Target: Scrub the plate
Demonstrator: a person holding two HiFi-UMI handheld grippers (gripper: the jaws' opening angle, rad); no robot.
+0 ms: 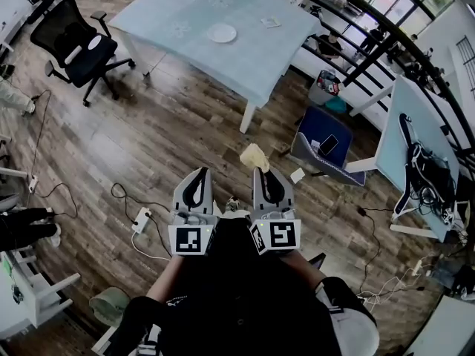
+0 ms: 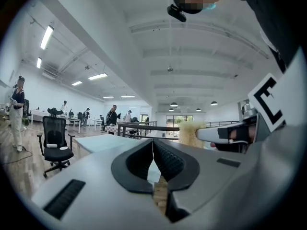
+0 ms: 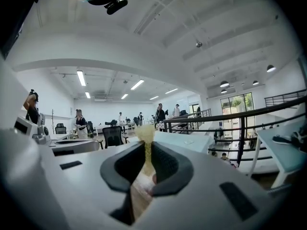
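The plate (image 1: 222,33) sits on the table (image 1: 171,10), well apart at about 12 o'clock from both side-by-side grippers; the right gripper (image 1: 260,171) pinches a yellow sponge (image 1: 253,156), and the left gripper (image 1: 199,171) is closed and empty.

Your right gripper (image 3: 147,151) pinches a thin yellow sponge (image 3: 145,134). Its fluffy top sticks up past the gripper.
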